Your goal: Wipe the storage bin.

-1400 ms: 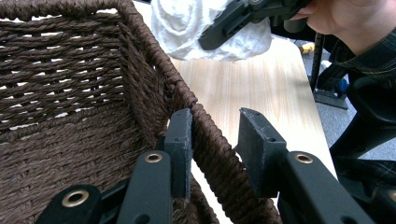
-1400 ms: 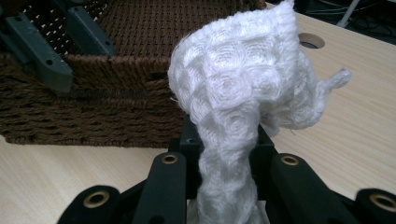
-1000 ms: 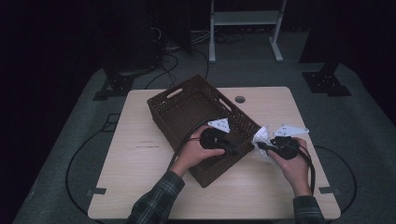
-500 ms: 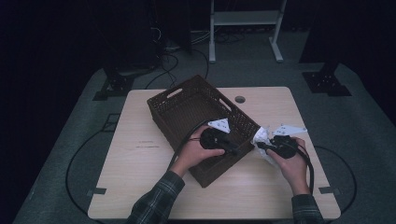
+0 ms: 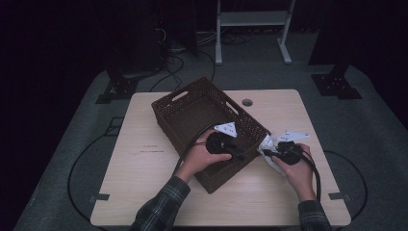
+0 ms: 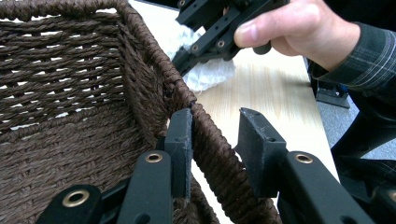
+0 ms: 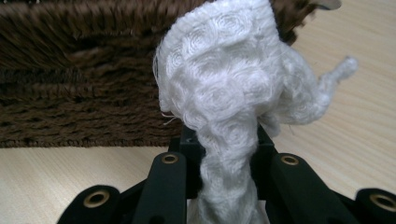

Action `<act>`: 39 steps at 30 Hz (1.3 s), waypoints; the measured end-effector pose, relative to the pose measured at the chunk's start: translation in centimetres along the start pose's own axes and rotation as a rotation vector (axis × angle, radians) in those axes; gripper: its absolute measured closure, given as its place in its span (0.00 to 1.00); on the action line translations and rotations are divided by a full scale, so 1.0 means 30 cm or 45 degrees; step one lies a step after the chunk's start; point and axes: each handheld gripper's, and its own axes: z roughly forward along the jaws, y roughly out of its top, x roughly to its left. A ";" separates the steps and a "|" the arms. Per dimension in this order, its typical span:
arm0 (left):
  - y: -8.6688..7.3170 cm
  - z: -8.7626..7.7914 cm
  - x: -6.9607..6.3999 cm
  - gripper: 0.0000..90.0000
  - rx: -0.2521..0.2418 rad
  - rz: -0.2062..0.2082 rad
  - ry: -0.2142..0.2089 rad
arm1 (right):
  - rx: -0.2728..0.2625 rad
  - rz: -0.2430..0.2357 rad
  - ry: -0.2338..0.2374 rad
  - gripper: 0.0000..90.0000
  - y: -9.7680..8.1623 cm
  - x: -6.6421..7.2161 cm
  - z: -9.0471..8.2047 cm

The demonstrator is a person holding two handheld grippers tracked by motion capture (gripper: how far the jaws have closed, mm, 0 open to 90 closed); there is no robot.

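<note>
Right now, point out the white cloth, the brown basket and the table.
white cloth (image 7: pixel 219 88), right gripper view, bunched upper part.
brown basket (image 5: pixel 190 113), high view, inner floor.
table (image 5: pixel 144 178), high view, bare top.

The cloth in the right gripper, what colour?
White cloth, with a looped texture; clearest in the right gripper view.

A pale wooden table (image 5: pixel 144 192) is carrying a brown woven basket (image 5: pixel 192 108) near its centre. A cable hole (image 5: pixel 247 102) is showing at the basket's two o'clock.
</note>
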 end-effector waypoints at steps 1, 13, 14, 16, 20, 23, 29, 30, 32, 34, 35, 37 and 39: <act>0.000 0.001 0.000 0.72 -0.003 0.000 0.001 | 0.005 0.003 0.005 0.82 -0.002 0.000 0.006; 0.000 0.000 0.000 0.72 0.000 0.000 0.000 | 0.042 0.005 0.019 0.81 -0.017 -0.003 0.031; 0.000 0.000 0.000 0.72 0.000 0.000 0.000 | 0.049 0.001 0.018 0.82 -0.018 -0.001 0.034; 0.000 0.000 0.000 0.72 -0.001 0.000 0.000 | 0.051 0.008 0.021 0.82 -0.022 0.000 0.041; 0.000 0.000 0.000 0.72 0.000 0.000 0.000 | 0.084 -0.003 0.014 0.82 -0.031 0.001 0.055; 0.000 0.001 0.000 0.72 -0.003 0.000 0.001 | 0.123 -0.020 0.003 0.82 -0.038 0.006 0.073; 0.000 0.000 0.000 0.72 0.000 0.000 0.000 | 0.168 -0.055 -0.018 0.82 -0.045 0.021 0.090; 0.000 0.000 0.000 0.72 0.000 -0.002 -0.001 | 0.167 -0.060 -0.019 0.82 -0.045 0.020 0.088; 0.000 0.000 0.000 0.72 -0.001 -0.002 0.000 | 0.161 -0.057 -0.020 0.82 -0.041 0.024 0.081; 0.000 0.000 0.000 0.72 -0.001 -0.004 -0.001 | 0.152 -0.060 -0.019 0.82 -0.037 0.028 0.072; 0.000 0.000 0.000 0.72 0.001 -0.004 -0.001 | 0.146 -0.063 -0.016 0.82 -0.034 0.031 0.067; 0.000 0.000 0.001 0.72 -0.001 -0.003 -0.002 | 0.125 -0.062 -0.006 0.82 -0.028 0.036 0.054; 0.000 0.001 0.000 0.72 -0.001 -0.005 -0.001 | 0.105 -0.067 -0.005 0.82 -0.020 0.041 0.040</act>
